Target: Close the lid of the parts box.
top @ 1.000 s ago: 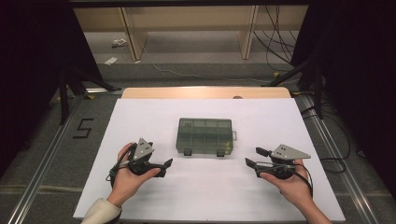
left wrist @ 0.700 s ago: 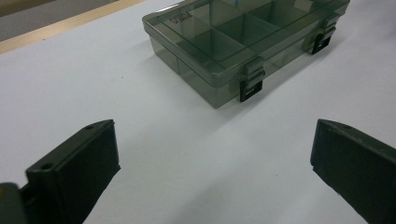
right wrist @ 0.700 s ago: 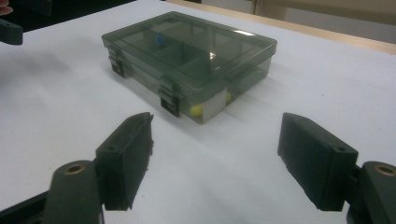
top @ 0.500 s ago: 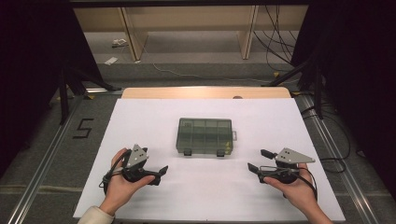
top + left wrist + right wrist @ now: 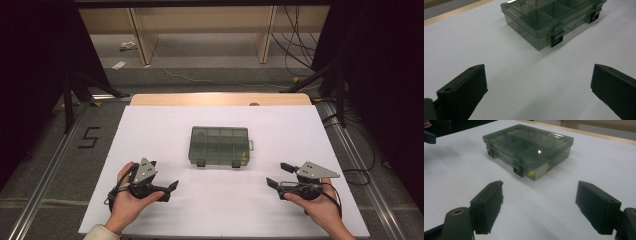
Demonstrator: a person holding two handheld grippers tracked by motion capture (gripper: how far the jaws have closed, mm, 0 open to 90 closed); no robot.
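Your box (image 5: pixel 219 146) sits shut in the middle of the white table (image 5: pixel 150 125), its two dark latches (image 5: pixel 556 37) facing you at 6 o'clock. Your left gripper (image 5: pixel 167 189) rests at about 8 o'clock from the box, well apart from it, and your right gripper (image 5: pixel 279 175) at about 4 o'clock, equally clear. On both, the jaws stand wide with nothing between them; each gripper view shows the two black jaws spread and the box framed in the gap ahead.

This looks like the approach step: neither gripper touches the box, and both latches look closed. The likely next move is to bring one gripper forward to a latch while the other steadies the box from its side, since the smooth plastic may slide on the smooth top. Come in low and square to the latch, narrowing the jaws as you near it.

Through the smoky lid you can make out dividers, a small blue piece (image 5: pixel 511 143) in one compartment and something yellow (image 5: pixel 532 173) near the front corner at your right.

The table is a plain white sheet with a wooden edge (image 5: pixel 220 99) at 12 o'clock. Beyond it lies a grey floor (image 5: pixel 200 75) with loose cables (image 5: pixel 295 50) and pale shelving legs, dark drapes at both sides, and a "5" (image 5: pixel 89 137) marked on the floor at 9 o'clock.
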